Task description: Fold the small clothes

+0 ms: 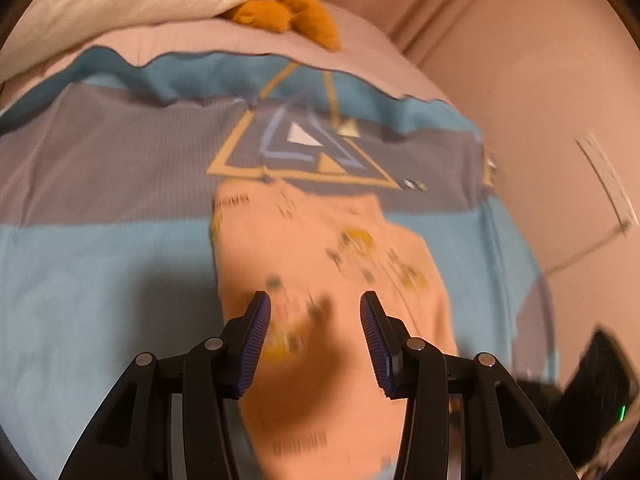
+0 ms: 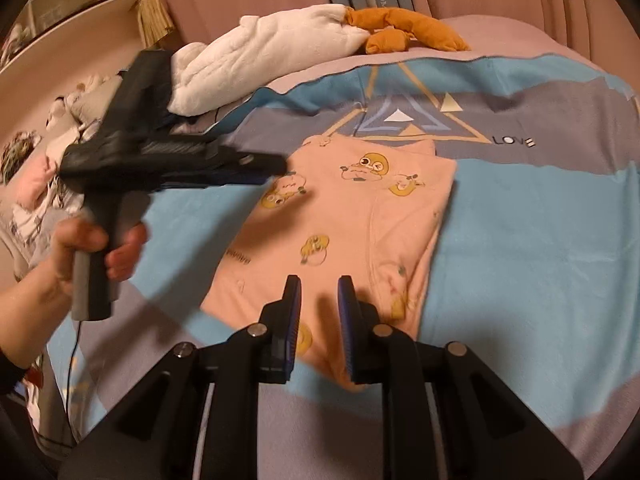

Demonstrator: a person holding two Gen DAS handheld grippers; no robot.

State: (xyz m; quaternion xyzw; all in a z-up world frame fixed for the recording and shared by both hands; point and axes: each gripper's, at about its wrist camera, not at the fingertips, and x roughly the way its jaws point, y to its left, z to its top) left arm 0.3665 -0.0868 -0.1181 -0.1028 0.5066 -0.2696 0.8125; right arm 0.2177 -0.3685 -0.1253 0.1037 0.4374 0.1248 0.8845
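Observation:
A small pink garment (image 2: 352, 216) with yellow cartoon prints lies folded lengthwise on a blue and grey blanket (image 2: 528, 216). It also shows in the left wrist view (image 1: 332, 280), blurred. My left gripper (image 1: 314, 304) is open and empty, hovering over the garment's middle. In the right wrist view it appears at the garment's far left edge (image 2: 276, 168), held in a hand. My right gripper (image 2: 319, 286) is open with a narrower gap, empty, just above the garment's near end.
A white plush toy (image 2: 272, 52) with orange feet (image 2: 404, 32) lies at the blanket's far edge. A pile of clothes (image 2: 44, 168) sits at the left. Pink curtains (image 1: 500, 20) hang behind. A dark object (image 1: 600, 384) sits at the right.

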